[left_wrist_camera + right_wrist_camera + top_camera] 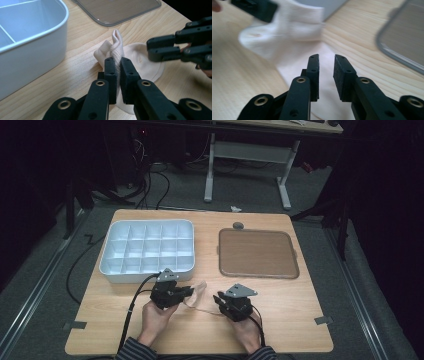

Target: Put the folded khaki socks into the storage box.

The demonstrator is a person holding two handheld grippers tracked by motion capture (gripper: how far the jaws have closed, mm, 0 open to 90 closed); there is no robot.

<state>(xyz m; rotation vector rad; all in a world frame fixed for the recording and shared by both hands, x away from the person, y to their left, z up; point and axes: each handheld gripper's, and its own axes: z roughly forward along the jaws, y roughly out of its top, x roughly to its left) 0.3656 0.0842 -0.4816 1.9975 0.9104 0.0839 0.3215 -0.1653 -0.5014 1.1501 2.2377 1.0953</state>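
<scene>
A cream sock (117, 47) lies on the wooden table between my two grippers, its ribbed cuff lifted and folded up. My left gripper (116, 65) is shut on that cuff, with the fabric pinched between its jaws. In the high view the left gripper (189, 291) holds the sock (199, 290) just in front of the white box. My right gripper (326, 62) is open, its jaws a small gap apart just above the flat part of the sock (294, 40), with nothing between them. The high view puts the right gripper (220, 299) a little to the sock's right.
A white compartment box (147, 249) stands at the back left, close to the left gripper. A brown flat lid (258, 253) lies at the back right, with a small dark round object (238, 225) behind it. Bare wood (295, 310) extends right of the right gripper.
</scene>
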